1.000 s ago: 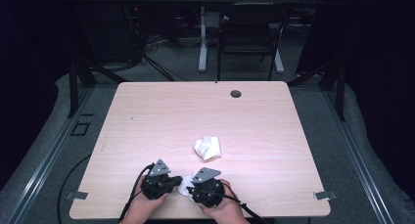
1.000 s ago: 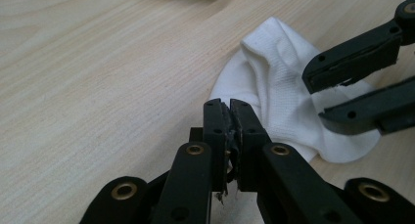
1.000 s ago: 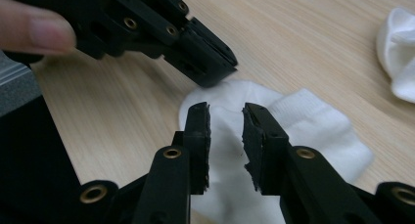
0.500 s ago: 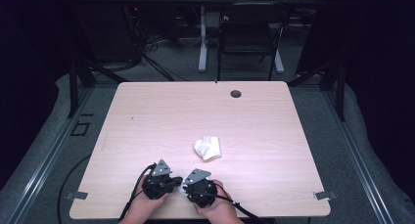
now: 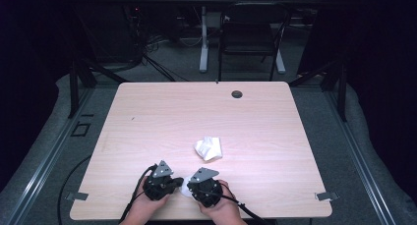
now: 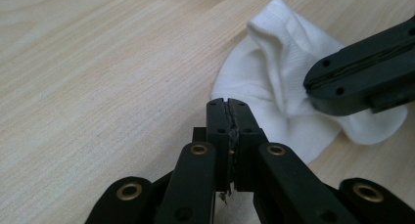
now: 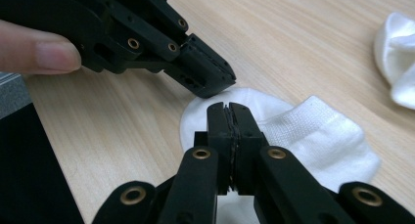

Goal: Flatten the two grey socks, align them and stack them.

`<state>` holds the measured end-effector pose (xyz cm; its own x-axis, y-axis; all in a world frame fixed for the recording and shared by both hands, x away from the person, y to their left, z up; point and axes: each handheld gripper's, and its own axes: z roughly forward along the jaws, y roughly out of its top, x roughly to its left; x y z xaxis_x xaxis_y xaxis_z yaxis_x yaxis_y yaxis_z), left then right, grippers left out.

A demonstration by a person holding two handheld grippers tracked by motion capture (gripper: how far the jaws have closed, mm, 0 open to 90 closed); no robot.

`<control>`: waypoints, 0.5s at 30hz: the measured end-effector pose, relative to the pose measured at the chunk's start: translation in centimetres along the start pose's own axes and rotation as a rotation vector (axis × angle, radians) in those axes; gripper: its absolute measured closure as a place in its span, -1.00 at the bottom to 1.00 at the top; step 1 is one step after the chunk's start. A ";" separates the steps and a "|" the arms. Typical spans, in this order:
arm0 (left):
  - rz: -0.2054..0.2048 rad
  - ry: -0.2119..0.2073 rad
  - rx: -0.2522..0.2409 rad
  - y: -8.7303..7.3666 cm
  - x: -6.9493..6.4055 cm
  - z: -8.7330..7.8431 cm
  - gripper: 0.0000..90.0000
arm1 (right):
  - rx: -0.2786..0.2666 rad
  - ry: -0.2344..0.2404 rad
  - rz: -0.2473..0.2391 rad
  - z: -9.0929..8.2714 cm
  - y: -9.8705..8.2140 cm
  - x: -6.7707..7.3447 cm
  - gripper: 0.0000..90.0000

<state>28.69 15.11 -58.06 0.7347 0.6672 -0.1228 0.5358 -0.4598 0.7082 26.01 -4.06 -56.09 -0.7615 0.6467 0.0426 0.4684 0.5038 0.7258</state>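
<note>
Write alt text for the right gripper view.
The right gripper, fingers closed, sits over a white sock on a wooden table. The left gripper reaches in from upper left, and a second sock lies at right.

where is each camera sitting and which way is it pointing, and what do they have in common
High view: fixed above the near edge, looking forward and down on the table; both hands, left gripper, right gripper.
Left gripper view: rides the left gripper, looking along its shut jaws at the near white sock; the right gripper's jaws cross at right.
Right gripper view: rides the right gripper, jaws shut over that sock; a fingertip at left.
Shared: both gripper views show the near sock and the other gripper.
</note>
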 end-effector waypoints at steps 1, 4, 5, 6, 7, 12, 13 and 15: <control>0.000 0.000 0.000 0.0 0.0 0.0 0.97 | -0.009 -0.001 0.005 -0.2 0.0 0.0 0.98; -0.001 0.001 -0.001 0.0 0.0 0.0 0.97 | -0.015 -0.003 0.003 -0.7 -0.1 -0.2 0.98; -0.002 0.002 -0.002 0.0 0.0 0.0 0.97 | -0.014 -0.005 -0.001 -1.1 -0.1 -0.4 0.98; -0.004 0.001 -0.002 0.0 0.0 0.0 0.97 | -0.029 -0.004 0.003 -1.3 -0.1 -0.6 0.98; -0.004 0.001 -0.001 0.0 0.0 0.0 0.97 | -0.024 -0.008 0.002 -1.7 -0.2 -0.7 0.98; -0.006 0.004 -0.003 0.0 0.0 0.0 0.97 | -0.052 -0.019 0.021 -3.4 -0.6 -1.8 0.98; -0.005 0.005 0.000 0.0 -0.1 0.0 0.97 | -0.053 -0.020 0.026 -4.1 -0.8 -2.4 0.98; -0.002 0.007 0.002 0.0 -0.1 0.0 0.97 | -0.058 -0.022 0.035 -4.6 -1.1 -2.9 0.98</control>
<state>28.59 15.06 -58.02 0.7305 0.6724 -0.1195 0.5382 -0.4590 0.7068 25.64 -9.15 -53.85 -0.7345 0.6765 0.0541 0.4679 0.4470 0.7624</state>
